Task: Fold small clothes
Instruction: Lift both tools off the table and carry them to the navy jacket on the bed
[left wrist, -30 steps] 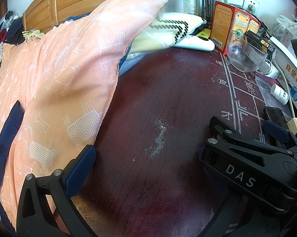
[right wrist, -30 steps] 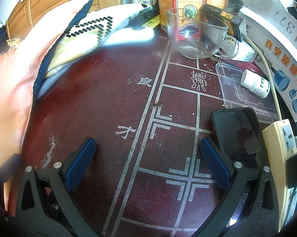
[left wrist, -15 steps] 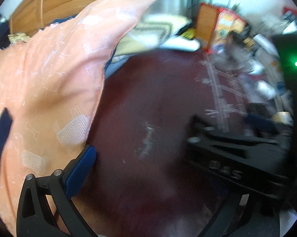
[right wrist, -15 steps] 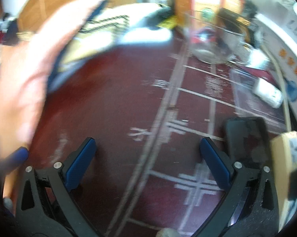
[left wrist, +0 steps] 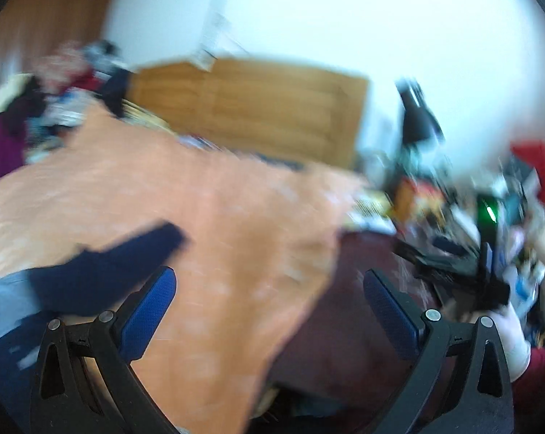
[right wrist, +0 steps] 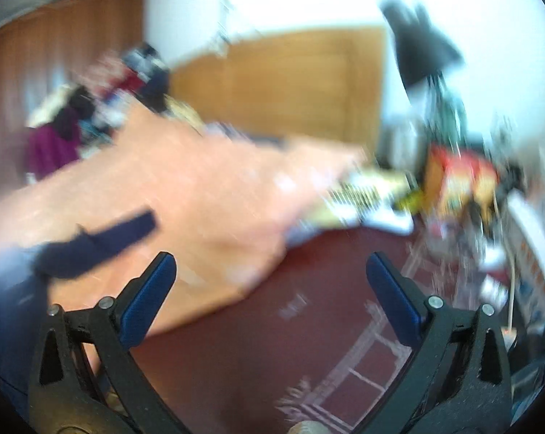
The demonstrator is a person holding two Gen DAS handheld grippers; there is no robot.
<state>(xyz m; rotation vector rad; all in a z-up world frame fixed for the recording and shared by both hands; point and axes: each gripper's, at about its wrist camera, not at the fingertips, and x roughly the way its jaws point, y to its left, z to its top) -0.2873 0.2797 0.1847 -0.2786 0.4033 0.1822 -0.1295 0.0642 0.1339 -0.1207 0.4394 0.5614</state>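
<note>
Hovering with jaws spread wide and nothing between them, the left gripper [left wrist: 269,289] and right gripper [right wrist: 270,271] both faced an orange cloth [left wrist: 214,217] spread over the left part of a dark red table [right wrist: 308,311]. A navy garment [left wrist: 102,267] lay on the cloth's near left side. Clutter at the table's far right was too blurred to identify.

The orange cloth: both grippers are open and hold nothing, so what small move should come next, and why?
Probably bring the left gripper down onto the near edge of the orange cloth and close on it. Both grippers are open and empty, the right gripper too, and the cloth lies unfolded, partly over the dark red table. The frames are blurred, so slow down first.
</note>
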